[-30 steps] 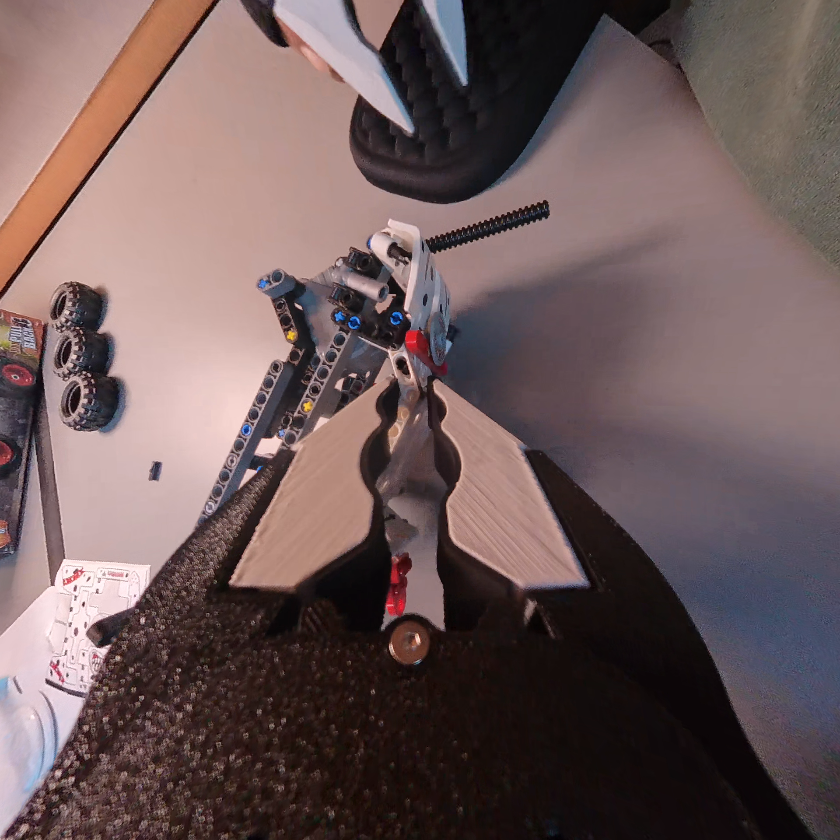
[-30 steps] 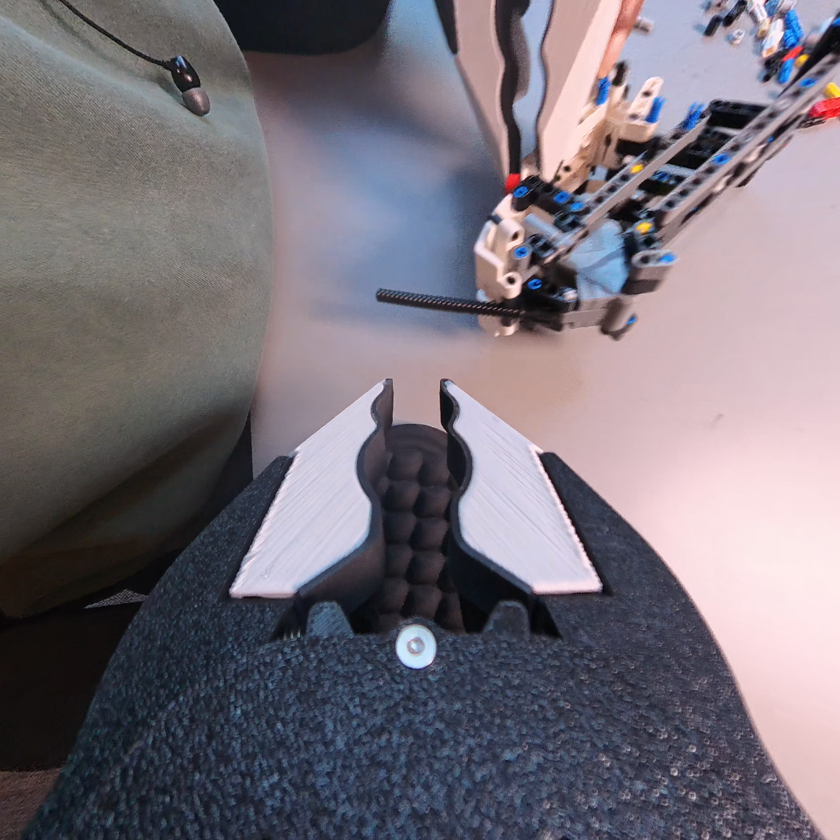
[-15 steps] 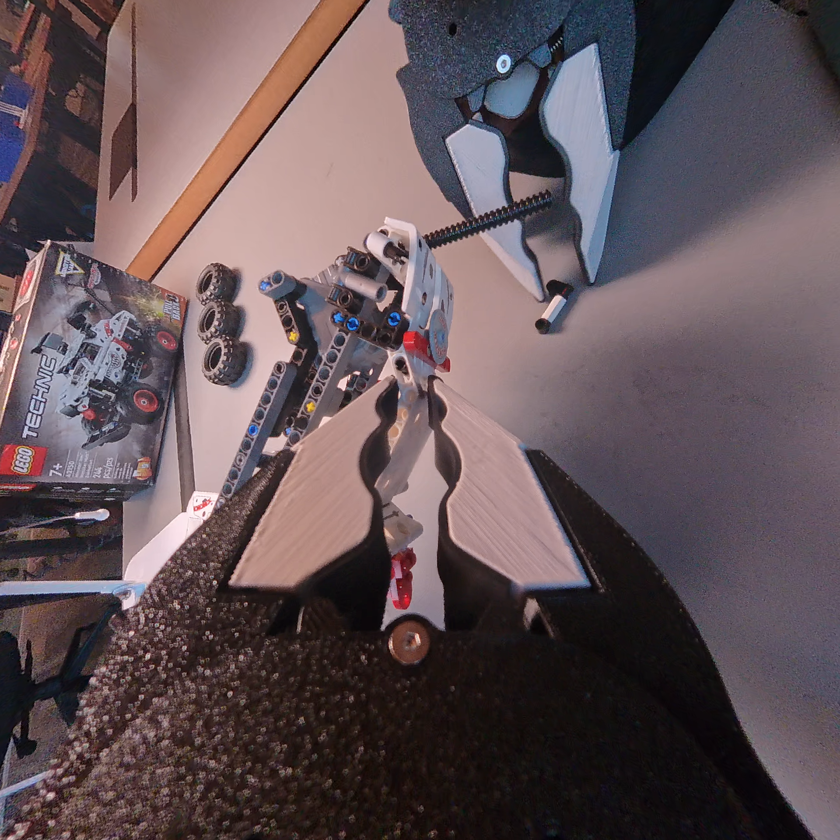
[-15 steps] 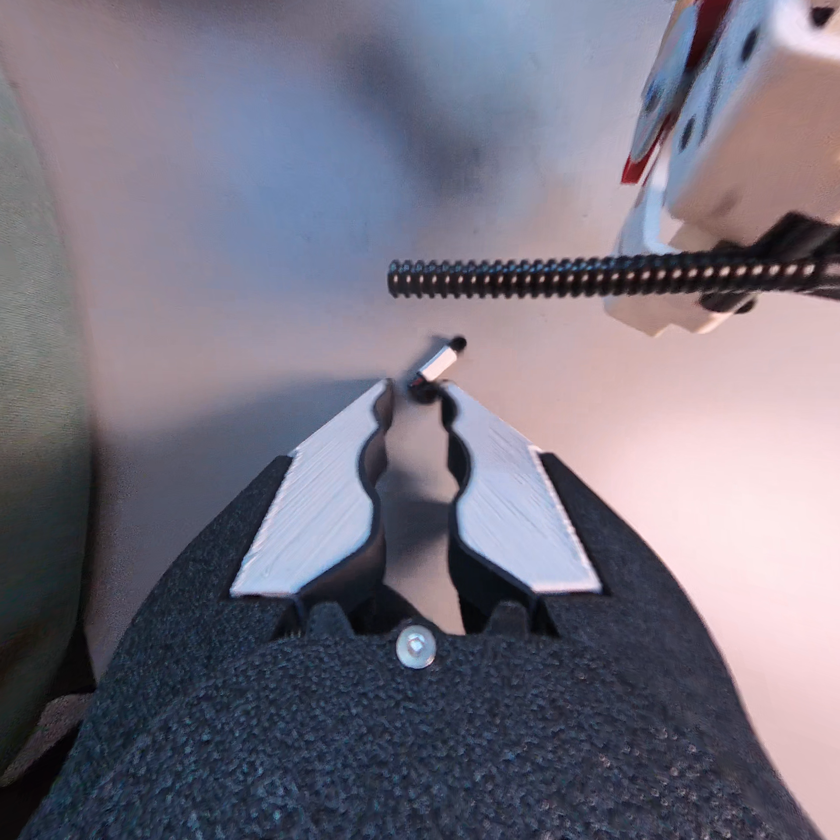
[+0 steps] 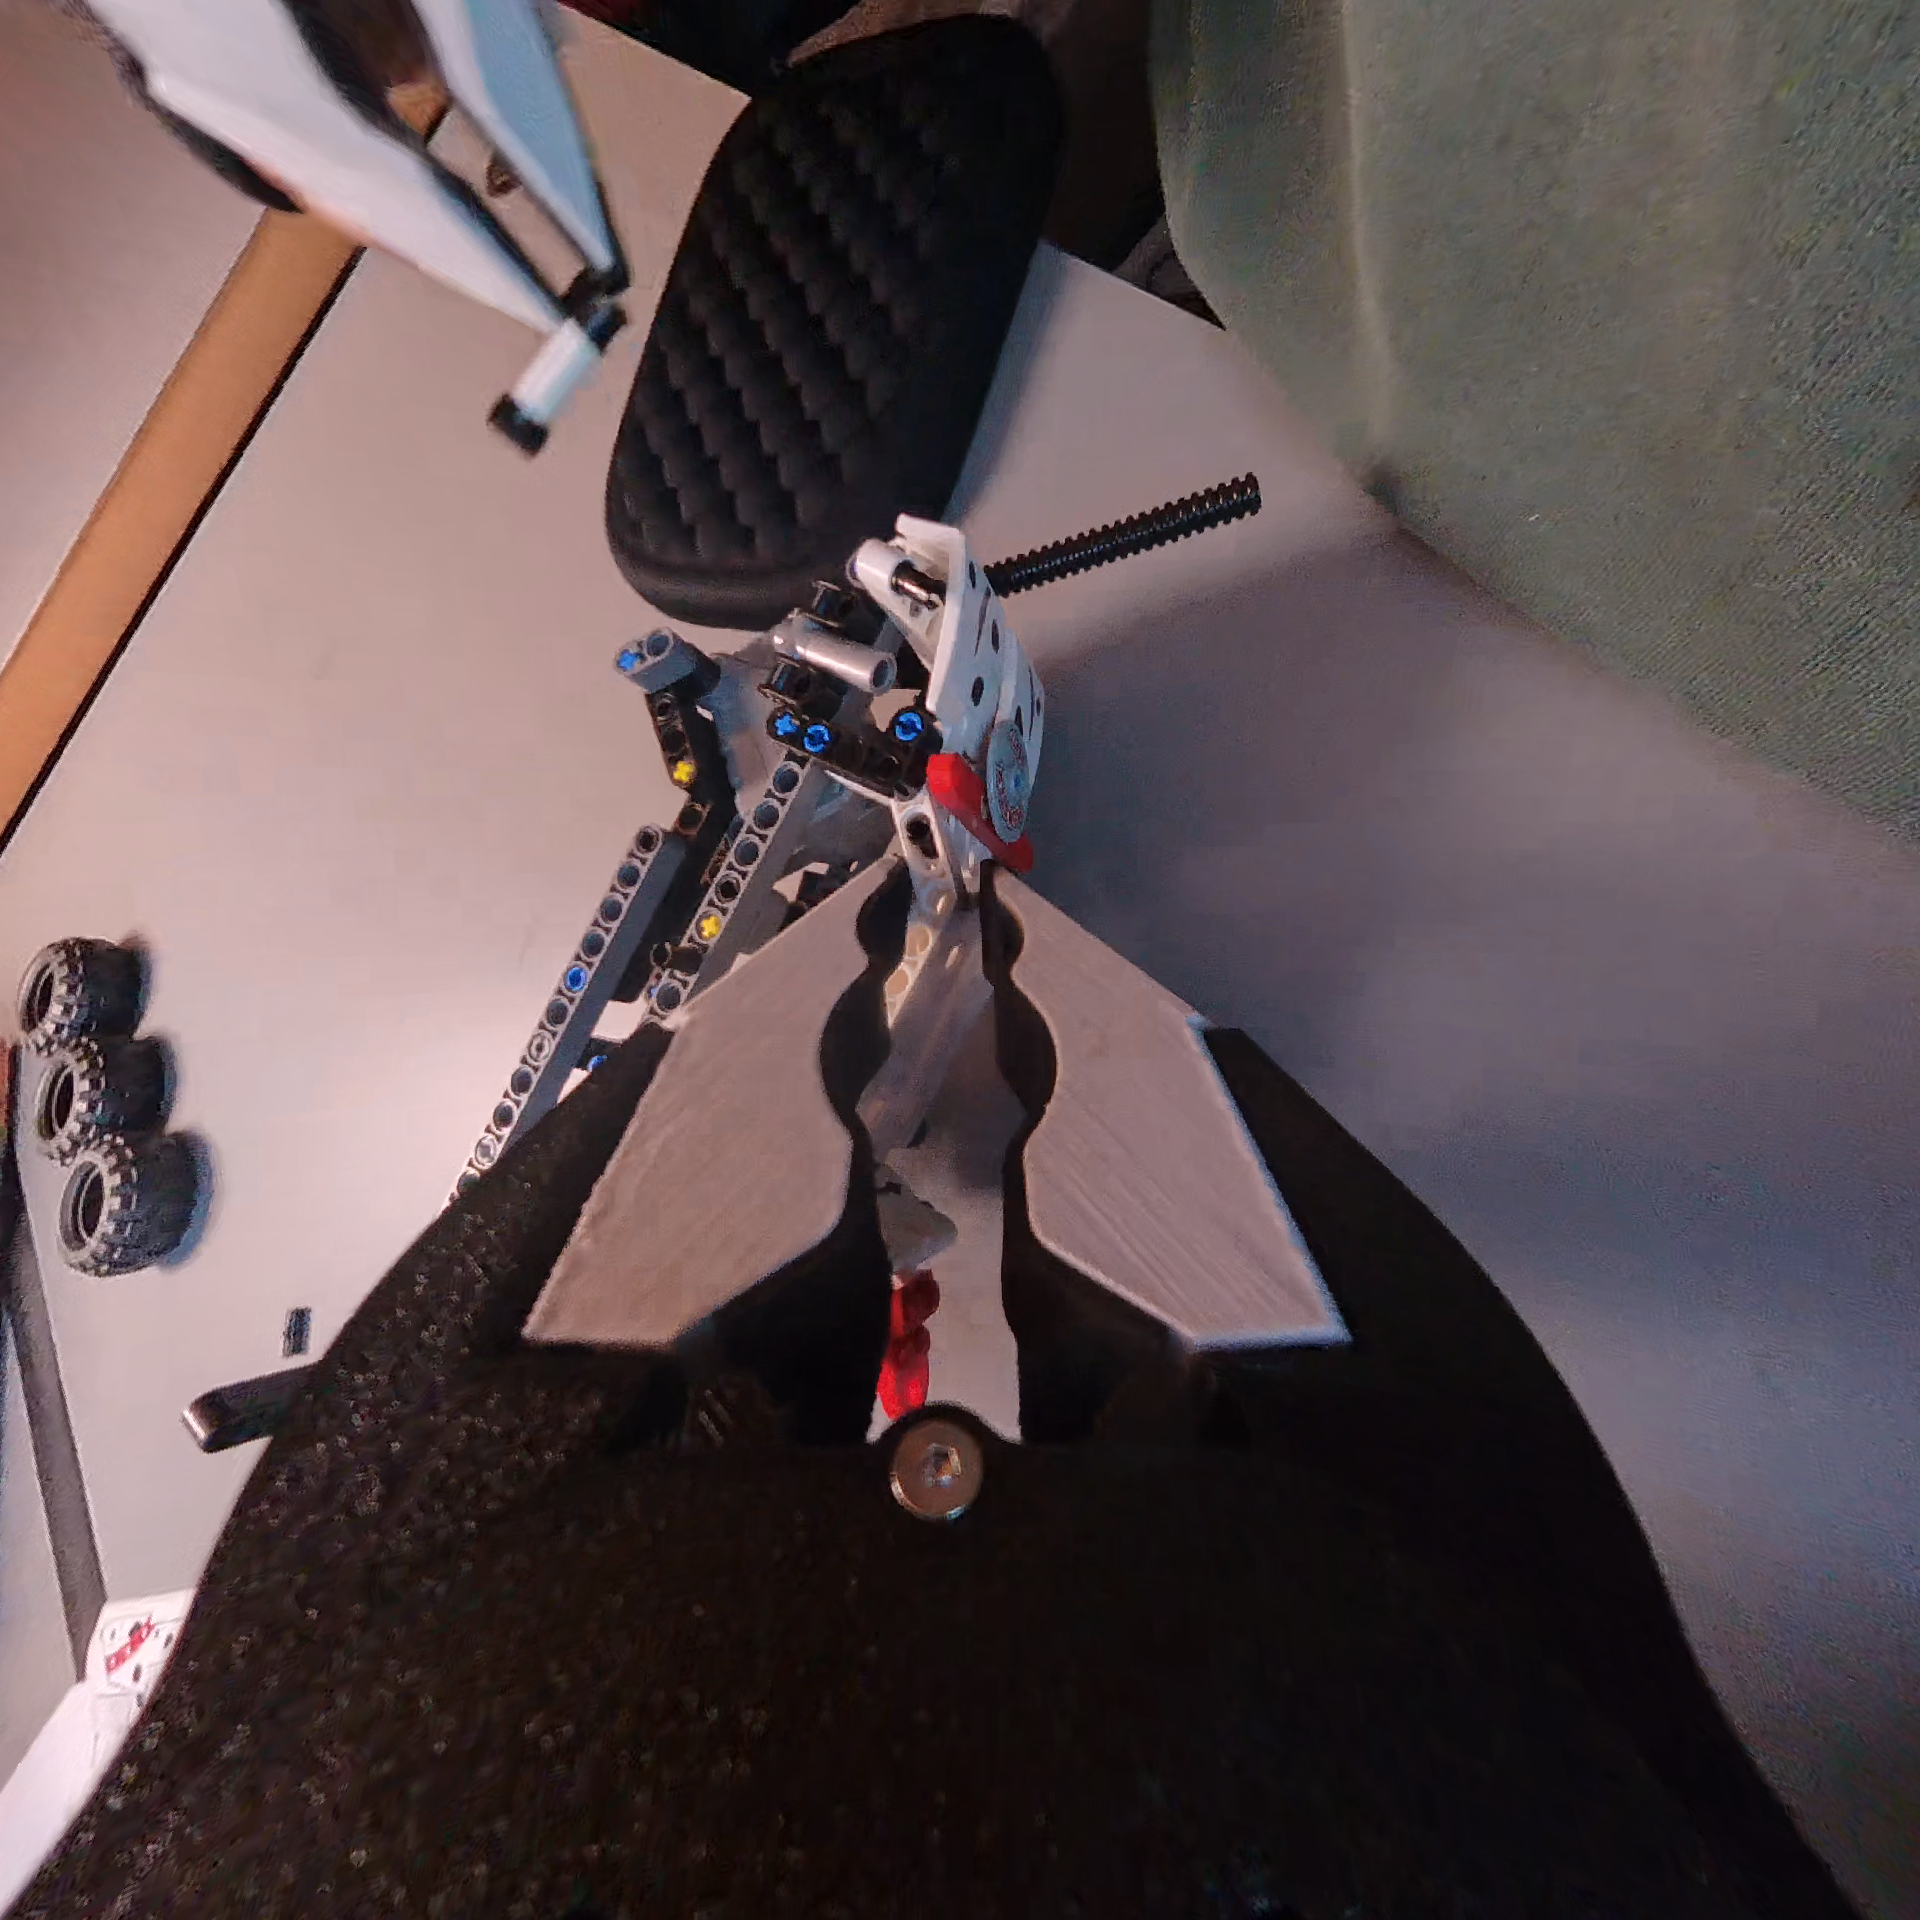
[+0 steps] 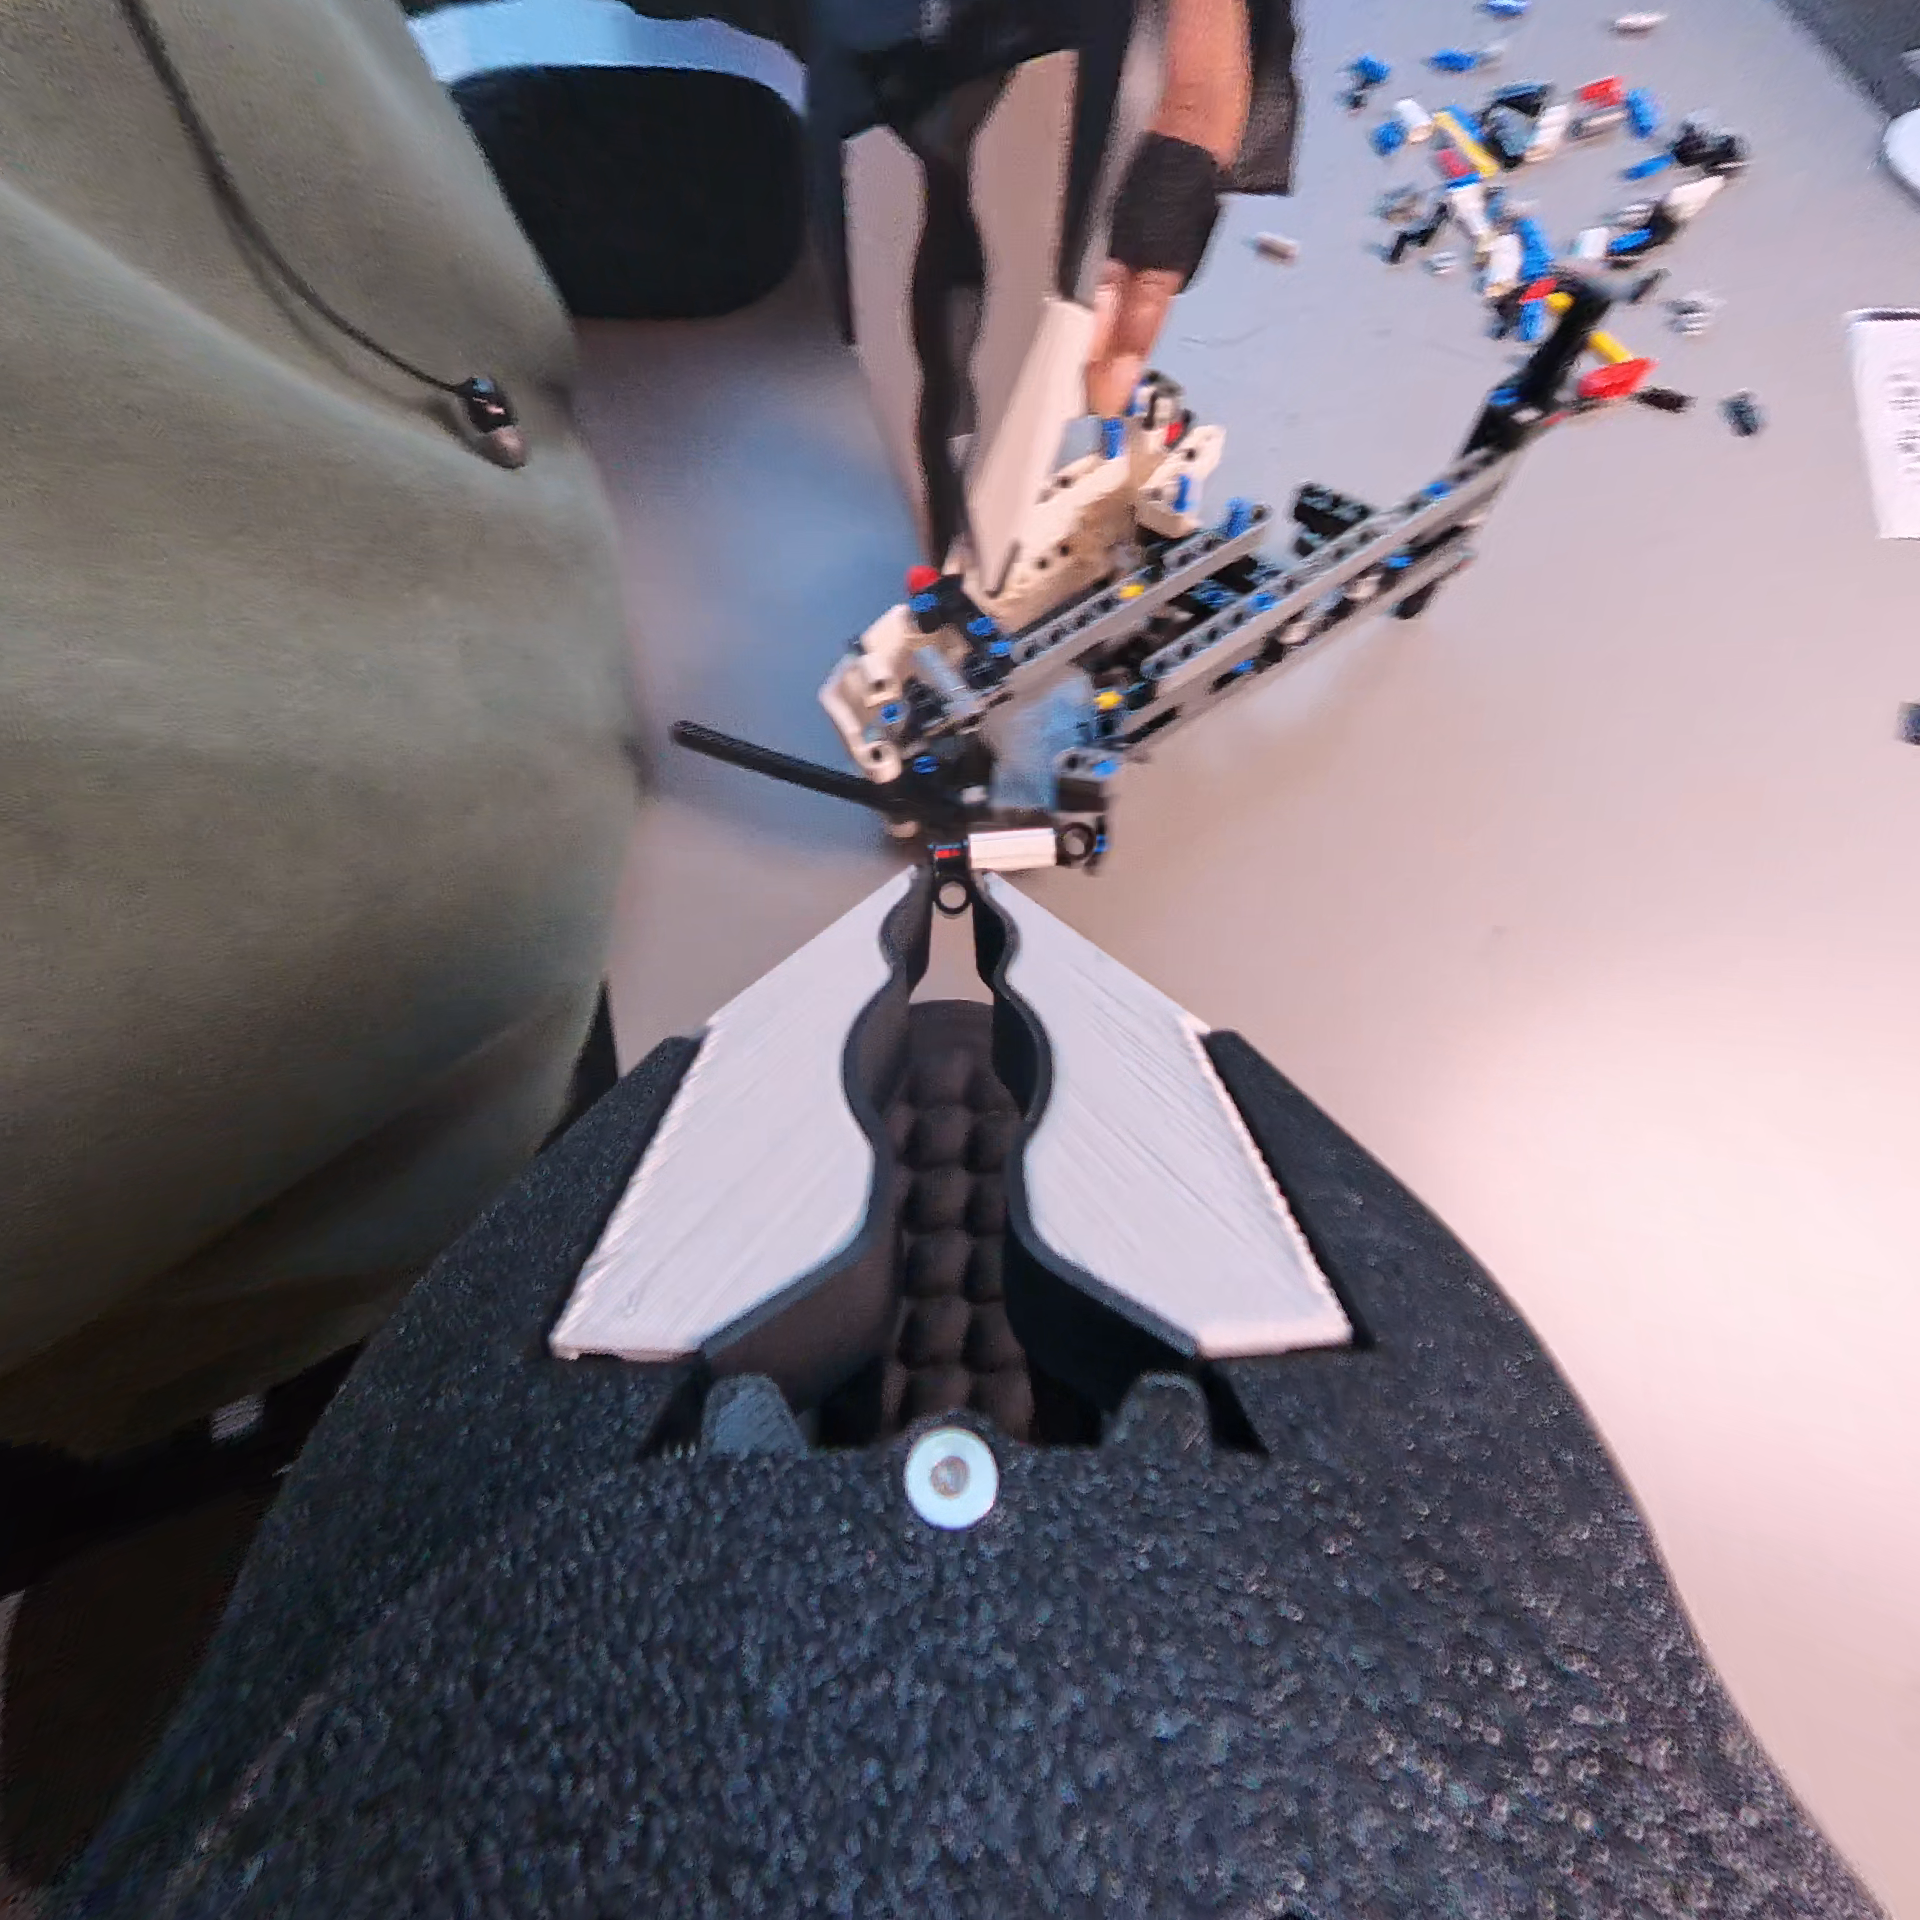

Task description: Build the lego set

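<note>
The half-built truck frame is held up off the table by the left claw, which is pinched on a white beam at the frame's edge, so the whole long frame hangs off one narrow grip. If it's bumped while a part is pushed in, it could easily be twisted in the claw or a joint popped loose. The black ribbed rod sticking out of the front end (pretty exposed) could be knocked too.

The right claw is pressed shut on a small white pin piece, gripped only at its black end, right at the fingertips. A slight nudge and it could be flicked onto the table, or lost among the loose parts farther off.

Compared with half a second ago: the pin was lying on the table between spread fingers then; now it's been picked up and carried away from the rod.
</note>
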Demonstrator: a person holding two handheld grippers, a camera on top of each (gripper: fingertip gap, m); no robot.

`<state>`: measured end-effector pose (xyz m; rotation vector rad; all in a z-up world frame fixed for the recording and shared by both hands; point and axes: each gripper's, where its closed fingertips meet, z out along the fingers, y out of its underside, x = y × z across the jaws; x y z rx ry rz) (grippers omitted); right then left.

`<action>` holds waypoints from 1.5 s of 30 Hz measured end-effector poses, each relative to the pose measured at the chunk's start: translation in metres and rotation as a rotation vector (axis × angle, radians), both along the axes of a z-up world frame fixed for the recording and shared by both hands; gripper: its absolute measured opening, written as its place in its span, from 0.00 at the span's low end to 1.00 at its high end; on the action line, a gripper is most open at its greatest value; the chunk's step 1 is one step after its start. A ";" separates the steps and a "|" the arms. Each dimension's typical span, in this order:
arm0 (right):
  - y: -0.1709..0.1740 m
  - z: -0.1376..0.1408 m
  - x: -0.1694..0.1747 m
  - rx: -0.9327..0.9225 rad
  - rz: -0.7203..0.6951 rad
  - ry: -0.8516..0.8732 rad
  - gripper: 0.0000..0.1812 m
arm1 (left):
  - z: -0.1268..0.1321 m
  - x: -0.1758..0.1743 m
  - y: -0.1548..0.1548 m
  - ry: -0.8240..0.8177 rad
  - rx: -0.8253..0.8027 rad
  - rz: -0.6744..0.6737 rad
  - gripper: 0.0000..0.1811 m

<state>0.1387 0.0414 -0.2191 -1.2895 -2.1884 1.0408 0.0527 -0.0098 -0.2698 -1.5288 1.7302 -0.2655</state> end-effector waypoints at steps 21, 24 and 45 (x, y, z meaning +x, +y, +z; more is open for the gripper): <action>-0.016 -0.049 -0.044 0.015 0.124 0.007 0.04 | -0.007 -0.051 0.011 -0.378 -0.335 0.597 0.15; -0.025 -0.049 -0.039 0.012 0.132 0.007 0.04 | -0.004 -0.054 0.016 -0.401 -0.364 0.572 0.15; -0.017 0.026 -0.137 0.187 0.013 0.387 0.04 | 0.083 -0.043 0.035 -1.195 -0.758 0.652 0.14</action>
